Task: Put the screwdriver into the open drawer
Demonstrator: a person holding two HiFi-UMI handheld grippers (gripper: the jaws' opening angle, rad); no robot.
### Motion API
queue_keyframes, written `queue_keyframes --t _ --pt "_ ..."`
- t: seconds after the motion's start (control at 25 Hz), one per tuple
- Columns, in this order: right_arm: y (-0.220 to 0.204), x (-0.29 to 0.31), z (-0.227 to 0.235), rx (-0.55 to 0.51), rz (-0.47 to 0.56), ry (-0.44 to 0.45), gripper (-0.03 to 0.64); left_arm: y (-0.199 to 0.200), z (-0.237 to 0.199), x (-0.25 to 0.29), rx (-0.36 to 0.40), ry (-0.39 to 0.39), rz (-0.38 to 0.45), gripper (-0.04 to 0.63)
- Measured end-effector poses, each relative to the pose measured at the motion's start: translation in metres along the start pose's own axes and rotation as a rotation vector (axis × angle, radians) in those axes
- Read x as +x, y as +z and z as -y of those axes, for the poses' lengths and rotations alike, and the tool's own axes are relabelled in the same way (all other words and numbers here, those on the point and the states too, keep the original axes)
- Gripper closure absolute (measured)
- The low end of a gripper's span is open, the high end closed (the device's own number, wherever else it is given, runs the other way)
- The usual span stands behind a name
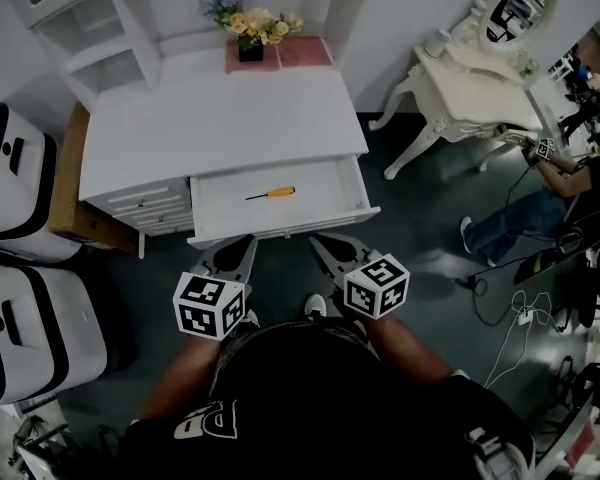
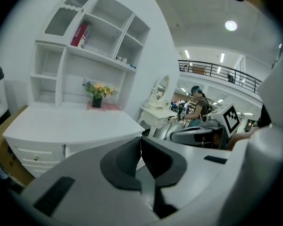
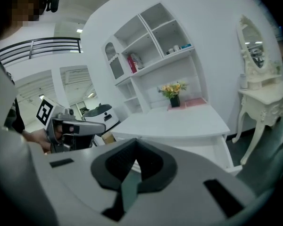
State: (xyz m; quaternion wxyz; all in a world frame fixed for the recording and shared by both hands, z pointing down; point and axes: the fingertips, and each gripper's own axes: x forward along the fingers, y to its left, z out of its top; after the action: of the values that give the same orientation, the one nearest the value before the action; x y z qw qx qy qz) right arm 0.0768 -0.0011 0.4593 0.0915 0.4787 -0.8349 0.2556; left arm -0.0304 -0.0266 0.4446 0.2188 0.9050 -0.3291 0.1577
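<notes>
The screwdriver (image 1: 271, 194), with an orange handle and a dark shaft, lies flat inside the open drawer (image 1: 352, 178) of the white desk (image 1: 220, 118). Both grippers hang in front of the drawer's front edge, apart from it. My left gripper (image 1: 234, 247) is shut with nothing between its jaws; in the left gripper view (image 2: 140, 141) its dark pads meet. My right gripper (image 1: 327, 245) is likewise shut and empty, and its pads touch in the right gripper view (image 3: 134, 144). Neither gripper view shows the screwdriver.
A flower pot (image 1: 251, 30) on a pink mat stands at the desk's back, under white shelves (image 2: 92, 41). A white vanity table (image 1: 477, 88) stands to the right, with a seated person (image 1: 540, 203) and floor cables beyond. White-and-black machines (image 1: 20, 258) and a cardboard box (image 1: 68, 183) flank the left.
</notes>
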Motion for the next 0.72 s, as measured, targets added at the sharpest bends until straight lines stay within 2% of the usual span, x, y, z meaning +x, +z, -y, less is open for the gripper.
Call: queue_keyframes --t 0.72 --pt "-0.008 -0.014 0.014 -0.004 0.008 0.043 0.609 0.001 0.028 0.019 0.027 0.019 -0.011 0.580"
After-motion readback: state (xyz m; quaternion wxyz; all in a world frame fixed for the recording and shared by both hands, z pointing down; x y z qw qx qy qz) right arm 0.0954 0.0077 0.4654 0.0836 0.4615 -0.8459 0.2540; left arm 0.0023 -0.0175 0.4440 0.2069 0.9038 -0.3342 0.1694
